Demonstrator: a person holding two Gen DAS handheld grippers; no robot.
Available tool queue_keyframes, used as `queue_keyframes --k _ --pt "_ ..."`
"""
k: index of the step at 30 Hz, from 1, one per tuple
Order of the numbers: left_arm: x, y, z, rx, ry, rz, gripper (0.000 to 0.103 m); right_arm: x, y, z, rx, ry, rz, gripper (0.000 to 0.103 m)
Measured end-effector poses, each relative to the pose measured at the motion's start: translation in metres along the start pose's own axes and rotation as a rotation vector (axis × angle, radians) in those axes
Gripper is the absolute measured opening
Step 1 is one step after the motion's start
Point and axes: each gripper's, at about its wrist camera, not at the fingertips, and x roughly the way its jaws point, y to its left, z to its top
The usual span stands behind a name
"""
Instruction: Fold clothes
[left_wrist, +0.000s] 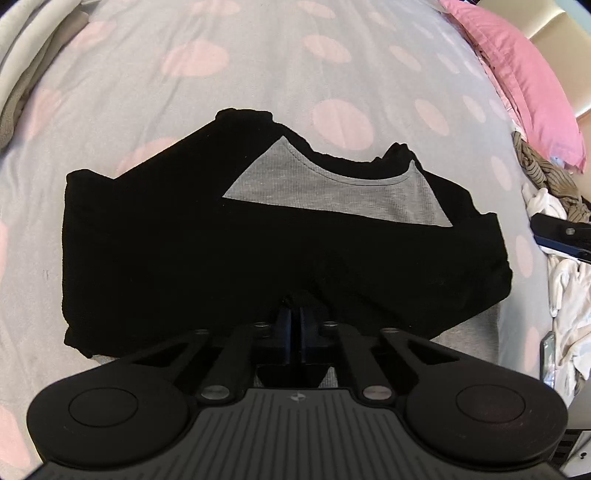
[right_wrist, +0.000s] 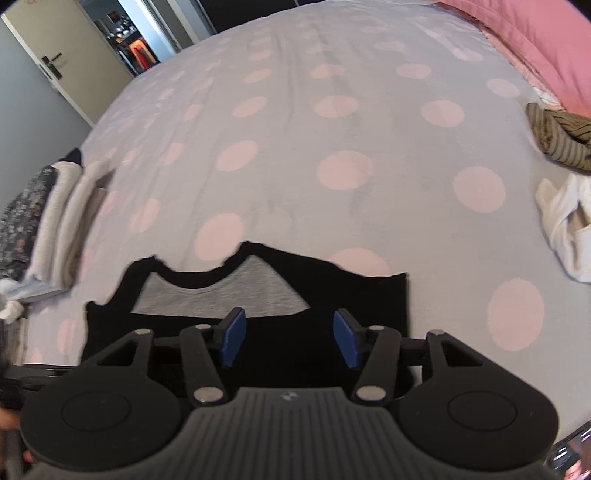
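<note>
A black and grey raglan shirt (left_wrist: 221, 240) lies partly folded on the bed, with its black sleeves laid across the grey chest panel (left_wrist: 332, 195). My left gripper (left_wrist: 295, 306) is shut on the shirt's near black edge, and the fabric puckers at its tips. The shirt also shows in the right wrist view (right_wrist: 221, 291). My right gripper (right_wrist: 290, 338) is open and empty, hovering just over the shirt's near part, with its blue pads (right_wrist: 233, 338) apart.
The bed sheet (right_wrist: 332, 166) is pale grey with pink dots. A pink pillow (left_wrist: 524, 74) lies at the far right. Unfolded clothes, striped (right_wrist: 561, 136) and white (right_wrist: 569, 221), lie at the right. Folded stacks (right_wrist: 62, 218) sit at the left edge. A door (right_wrist: 48, 62) stands beyond.
</note>
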Motion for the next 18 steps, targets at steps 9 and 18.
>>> queue_keyframes --k 9,18 --pt "-0.056 0.023 0.014 0.022 -0.092 -0.001 0.002 0.013 -0.018 -0.001 0.136 0.031 0.018 0.056" --pt "-0.065 0.089 0.014 -0.060 -0.041 0.133 0.003 0.019 -0.013 -0.003 0.119 0.047 0.000 0.056"
